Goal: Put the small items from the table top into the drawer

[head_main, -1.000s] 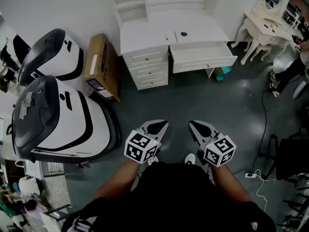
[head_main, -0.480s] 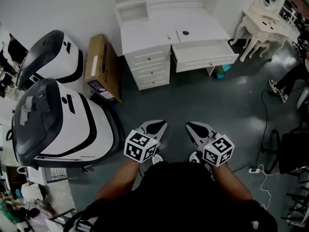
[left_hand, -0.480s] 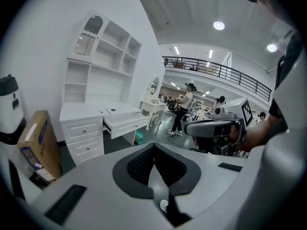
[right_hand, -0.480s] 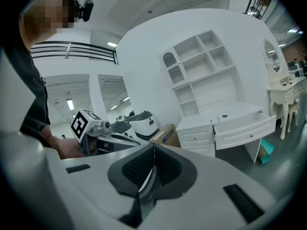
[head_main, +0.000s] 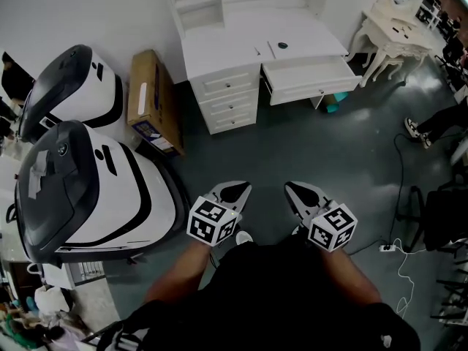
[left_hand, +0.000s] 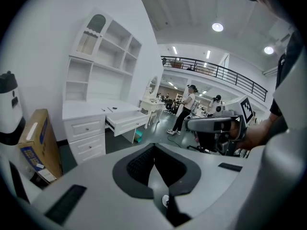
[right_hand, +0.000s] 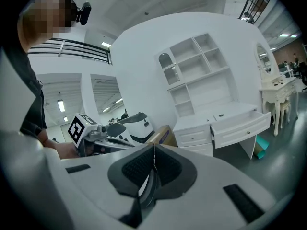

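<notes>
A white desk [head_main: 227, 53] with a hutch stands far ahead, across the grey floor. Its right-hand drawer [head_main: 311, 79] is pulled open. On the table top lie a small black round item [head_main: 282, 46] and a thin small item [head_main: 257, 50]. My left gripper [head_main: 241, 186] and right gripper [head_main: 290, 187] are held side by side over the floor, well short of the desk. Both are shut and hold nothing. The left gripper view shows the desk [left_hand: 91, 110] and open drawer [left_hand: 127, 121]. The right gripper view shows the drawer [right_hand: 242, 123] and the black item [right_hand: 220, 115].
A cardboard box [head_main: 153, 101] leans left of the desk. Two large white and black machines [head_main: 88, 189] [head_main: 69, 86] fill the left side. A white dressing table [head_main: 398, 35] stands at the right, with a person's legs [head_main: 439, 115], a black chair [head_main: 446, 218] and a power strip [head_main: 386, 248].
The person has taken a step, and the desk has slid slightly right in the head view. Both grippers keep their side-by-side pose, jaws still shut.
</notes>
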Demonstrator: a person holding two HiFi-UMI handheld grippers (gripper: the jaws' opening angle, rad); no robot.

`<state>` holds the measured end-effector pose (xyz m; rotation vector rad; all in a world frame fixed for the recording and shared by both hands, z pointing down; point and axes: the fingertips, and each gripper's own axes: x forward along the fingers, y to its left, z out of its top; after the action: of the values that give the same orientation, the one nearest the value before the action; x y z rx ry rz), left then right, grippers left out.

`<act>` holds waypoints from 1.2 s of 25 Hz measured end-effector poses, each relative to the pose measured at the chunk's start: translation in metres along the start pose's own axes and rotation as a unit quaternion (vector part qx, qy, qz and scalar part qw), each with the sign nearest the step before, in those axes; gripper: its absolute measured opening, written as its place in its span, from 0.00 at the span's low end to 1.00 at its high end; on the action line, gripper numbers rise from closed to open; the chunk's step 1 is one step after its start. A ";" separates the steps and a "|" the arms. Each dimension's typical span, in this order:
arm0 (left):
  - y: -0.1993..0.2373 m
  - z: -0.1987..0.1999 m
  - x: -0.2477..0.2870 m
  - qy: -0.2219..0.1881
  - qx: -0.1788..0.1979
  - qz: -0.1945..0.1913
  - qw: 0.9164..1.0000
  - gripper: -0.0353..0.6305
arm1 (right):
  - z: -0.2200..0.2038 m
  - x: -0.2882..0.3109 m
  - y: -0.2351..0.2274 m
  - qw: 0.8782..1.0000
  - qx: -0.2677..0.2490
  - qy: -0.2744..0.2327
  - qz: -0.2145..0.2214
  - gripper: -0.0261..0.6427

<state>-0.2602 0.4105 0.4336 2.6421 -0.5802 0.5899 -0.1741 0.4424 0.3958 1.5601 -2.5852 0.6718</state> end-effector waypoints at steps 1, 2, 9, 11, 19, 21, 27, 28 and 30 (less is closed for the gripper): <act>0.002 -0.002 -0.002 0.001 0.002 -0.001 1.000 0.07 | -0.002 0.001 0.000 1.000 0.004 0.001 -0.004 0.08; 0.003 -0.003 -0.003 0.003 0.003 -0.002 1.000 0.07 | -0.005 0.002 0.000 1.000 0.009 0.002 -0.008 0.08; 0.020 -0.004 -0.010 -0.001 -0.005 0.008 1.000 0.07 | 0.002 0.010 -0.002 1.000 0.018 0.000 -0.017 0.08; 0.023 -0.002 -0.009 -0.003 -0.005 0.010 1.000 0.07 | 0.005 0.013 -0.003 1.000 0.017 -0.001 -0.014 0.08; 0.034 0.011 0.001 -0.012 -0.007 0.020 1.000 0.07 | 0.023 0.033 -0.030 1.000 0.019 -0.016 -0.008 0.08; 0.041 0.016 0.009 -0.011 -0.011 0.026 1.000 0.07 | 0.030 0.040 -0.042 1.000 0.019 -0.018 -0.003 0.08; 0.058 0.054 0.051 -0.013 0.009 0.044 0.999 0.07 | 0.058 0.061 -0.088 0.999 0.015 -0.024 0.015 0.08; 0.059 0.062 0.060 -0.014 0.014 0.043 0.999 0.07 | 0.064 0.065 -0.097 0.999 0.015 -0.025 0.017 0.08; 0.061 0.078 0.079 -0.015 0.017 0.042 0.999 0.07 | 0.076 0.071 -0.117 0.999 0.012 -0.028 0.021 0.08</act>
<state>-0.1982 0.3000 0.4209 2.6732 -0.6977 0.5912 -0.0959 0.3074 0.3849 1.5576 -2.6669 0.6753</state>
